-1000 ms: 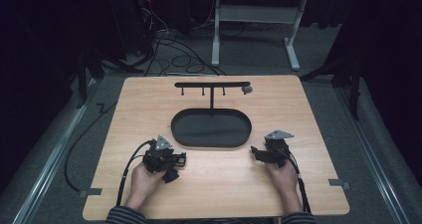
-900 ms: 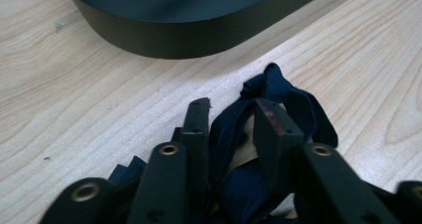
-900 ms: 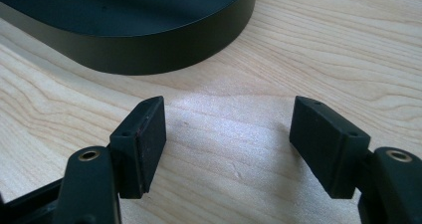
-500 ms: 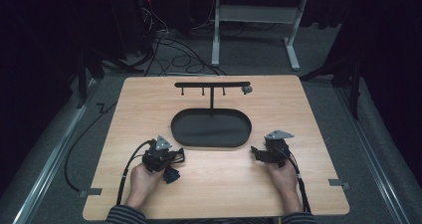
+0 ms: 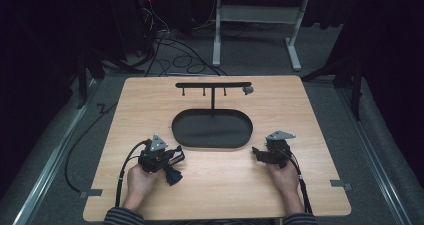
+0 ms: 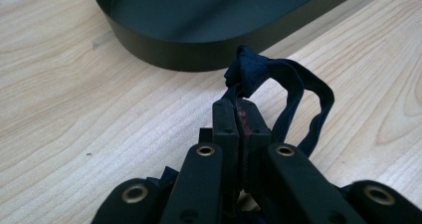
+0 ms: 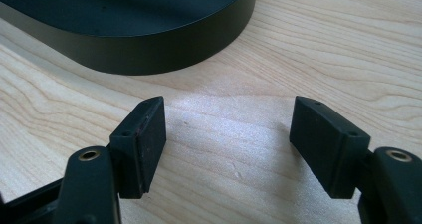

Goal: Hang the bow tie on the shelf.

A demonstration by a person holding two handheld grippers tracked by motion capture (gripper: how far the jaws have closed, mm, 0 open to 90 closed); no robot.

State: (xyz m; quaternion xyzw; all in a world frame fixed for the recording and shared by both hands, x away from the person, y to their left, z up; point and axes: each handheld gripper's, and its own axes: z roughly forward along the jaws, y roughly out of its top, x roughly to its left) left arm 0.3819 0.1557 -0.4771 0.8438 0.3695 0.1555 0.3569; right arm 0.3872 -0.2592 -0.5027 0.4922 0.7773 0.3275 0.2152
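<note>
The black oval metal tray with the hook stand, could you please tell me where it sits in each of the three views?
High view: the black oval metal tray lies mid-table, between and just beyond the two grippers.
Left gripper view: its dark wall curves across the top, beyond the shut jaws.
Right gripper view: its rounded end sits at upper left, beyond the open jaws.
Shared landmark: the light wooden tabletop around it.

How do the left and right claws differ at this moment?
The left claw is shut, pinching a dark blue fabric band; the right claw is open and holds nothing. The left claw points toward the person's right, the right claw toward the left. Both sit low over the wooden table near the black oval tray.
</note>
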